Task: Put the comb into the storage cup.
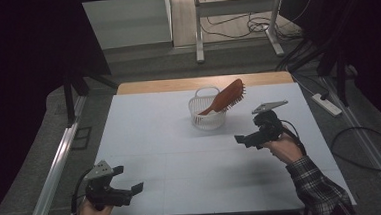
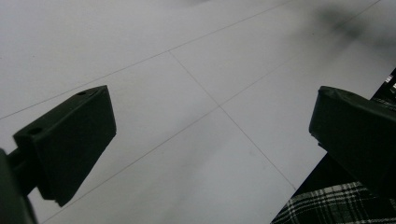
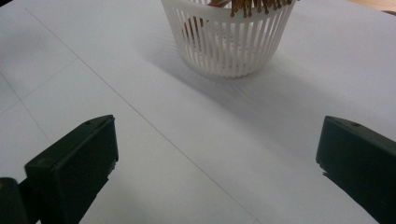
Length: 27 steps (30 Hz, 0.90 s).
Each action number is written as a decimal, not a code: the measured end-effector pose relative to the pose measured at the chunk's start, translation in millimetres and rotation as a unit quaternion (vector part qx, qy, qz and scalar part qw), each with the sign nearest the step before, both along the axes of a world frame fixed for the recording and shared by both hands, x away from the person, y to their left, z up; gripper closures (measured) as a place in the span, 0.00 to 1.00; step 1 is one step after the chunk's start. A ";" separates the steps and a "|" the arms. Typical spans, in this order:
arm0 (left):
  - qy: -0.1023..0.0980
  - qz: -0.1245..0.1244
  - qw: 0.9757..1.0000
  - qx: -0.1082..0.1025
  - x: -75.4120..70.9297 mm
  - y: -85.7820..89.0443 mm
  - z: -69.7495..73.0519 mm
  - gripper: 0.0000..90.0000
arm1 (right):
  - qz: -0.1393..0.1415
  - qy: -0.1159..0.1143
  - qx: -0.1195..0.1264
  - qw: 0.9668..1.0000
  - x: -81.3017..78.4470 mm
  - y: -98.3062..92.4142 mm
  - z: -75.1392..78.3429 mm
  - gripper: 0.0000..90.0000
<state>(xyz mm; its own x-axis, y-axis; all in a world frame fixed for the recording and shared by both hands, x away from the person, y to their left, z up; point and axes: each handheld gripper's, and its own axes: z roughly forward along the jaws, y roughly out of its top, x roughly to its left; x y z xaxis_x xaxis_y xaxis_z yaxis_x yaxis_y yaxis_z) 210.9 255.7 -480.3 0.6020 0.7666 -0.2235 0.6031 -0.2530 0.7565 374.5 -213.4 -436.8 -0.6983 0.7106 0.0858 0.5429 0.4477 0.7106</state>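
Evidently the person is holding the right gripper (image 1: 251, 137) spread and empty, facing the white basket (image 1: 202, 118) where the hairbrush (image 1: 226, 97) is leaning handle-down, while the left gripper (image 1: 129, 179), released, is idling near the table's (image 1: 150, 135) front edge.

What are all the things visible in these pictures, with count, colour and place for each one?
basket: one, white, slotted, far middle of the table.
hairbrush: one, reddish-brown, leaning in the basket, head up over the right rim.
table: one, white top, wooden far edge.
power strip: one, white, on the floor at right.
cables: several, black, on the floor behind.
left gripper: one, black, open, near left corner.
right gripper: one, black, open, facing the basket.
sleeve: one, plaid, right forearm.
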 end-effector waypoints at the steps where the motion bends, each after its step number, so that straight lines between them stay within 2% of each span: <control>1: 0.000 0.000 1.000 0.000 0.0 0.0 0.0 0.01 | 0.000 0.001 0.000 1.000 -0.9 -0.7 -0.2 0.00; 13: 0.001 0.000 1.000 0.000 0.0 0.2 -0.1 0.01 | 0.002 0.007 0.014 1.000 -9.4 -10.4 -2.2 0.00; 27: -0.001 0.000 1.000 0.002 -0.2 -0.3 0.1 0.01 | -0.003 -0.005 0.015 1.000 -20.2 -22.6 -0.1 0.00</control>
<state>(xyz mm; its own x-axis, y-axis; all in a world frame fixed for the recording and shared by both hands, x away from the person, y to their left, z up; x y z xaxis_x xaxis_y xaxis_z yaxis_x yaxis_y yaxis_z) 210.7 255.3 -480.1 0.6026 0.7672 -0.2196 0.6018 -0.2561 0.7565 354.3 -236.0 -437.0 -0.6954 0.7116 0.1003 0.5376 0.4226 0.7297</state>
